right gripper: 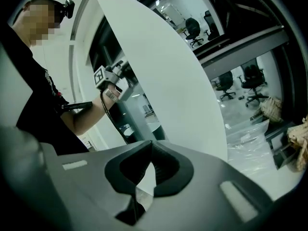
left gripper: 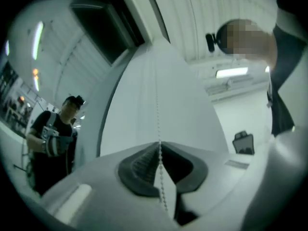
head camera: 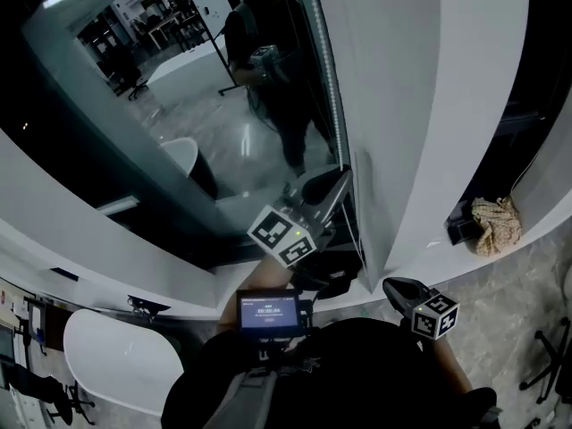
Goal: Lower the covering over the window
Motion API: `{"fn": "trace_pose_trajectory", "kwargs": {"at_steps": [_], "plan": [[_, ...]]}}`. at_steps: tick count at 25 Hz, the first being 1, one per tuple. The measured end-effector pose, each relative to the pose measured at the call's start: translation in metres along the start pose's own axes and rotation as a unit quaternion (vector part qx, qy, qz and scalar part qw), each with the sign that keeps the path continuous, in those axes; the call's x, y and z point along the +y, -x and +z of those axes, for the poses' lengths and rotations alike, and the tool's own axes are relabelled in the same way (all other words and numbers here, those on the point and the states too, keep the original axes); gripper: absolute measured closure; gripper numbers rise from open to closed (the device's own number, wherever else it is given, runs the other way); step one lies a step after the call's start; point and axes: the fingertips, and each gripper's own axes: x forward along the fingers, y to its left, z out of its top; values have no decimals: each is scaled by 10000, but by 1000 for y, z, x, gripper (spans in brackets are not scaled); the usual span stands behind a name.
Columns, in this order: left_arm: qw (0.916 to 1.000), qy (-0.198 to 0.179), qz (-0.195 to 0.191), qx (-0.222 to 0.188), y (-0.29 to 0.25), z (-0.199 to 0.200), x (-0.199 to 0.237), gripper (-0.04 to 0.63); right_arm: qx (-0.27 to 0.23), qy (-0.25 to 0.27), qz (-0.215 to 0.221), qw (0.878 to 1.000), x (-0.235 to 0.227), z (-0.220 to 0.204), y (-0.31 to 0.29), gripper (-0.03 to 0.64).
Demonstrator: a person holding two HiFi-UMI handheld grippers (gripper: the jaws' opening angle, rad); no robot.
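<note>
**Left claw clamped on blind chain, pull not yet made**

The left gripper (head camera: pixel 342 179) is raised to the right edge of the dark glass window (head camera: pixel 179 79). Its jaws are together on the thin white beaded pull chain (left gripper: pixel 157 105), which runs straight up out of the pinch. The grip is there because that chain probably drives the covering. In the head view the chain (head camera: pixel 329 79) hangs along the window's right edge, just beside the white flat panel (head camera: pixel 393 105). The covering itself can't be picked out for sure and is likely rolled up above the frame, so the glass is uncovered and the task looks barely started.

The right gripper (head camera: pixel 399 286) is parked low by the panel's bottom edge. Its jaws are together on nothing (right gripper: pixel 151 146), probably waiting to take the next hand-over-hand grip. The chain is thin and beaded, so slipping is the risk.
</note>
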Motion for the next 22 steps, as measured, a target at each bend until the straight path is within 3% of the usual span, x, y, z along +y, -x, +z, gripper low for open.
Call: {"fn": "trace_pose_trajectory", "kwargs": {"at_steps": [2,4,7,9,11,14,17,22], "plan": [[9957,-160,342,844,26,-62,4,584,112,125,208,9996,9,1,-2,611],[9835,143,612,1697,63,-132,-6,584,221,270,441,9984,20,4,-4,611],[9525,959,934,2737,117,-223,-62,583,225,407,827,9955,36,15,11,611],[9346,1282,934,3185,144,-268,-119,583,-45,391,1081,9934,49,34,32,611],[9276,1398,943,3333,159,-297,-174,583,-482,250,1390,9888,63,62,56,611],[9275,1698,1153,3126,163,-304,-224,581,-985,257,2043,9736,89,114,81,584],[9310,1748,1047,3029,163,-297,-231,581,-1365,692,2658,9518,128,177,74,560],[9316,1971,991,2889,181,-295,-246,581,-1668,977,3291,9243,185,254,72,509]]}}
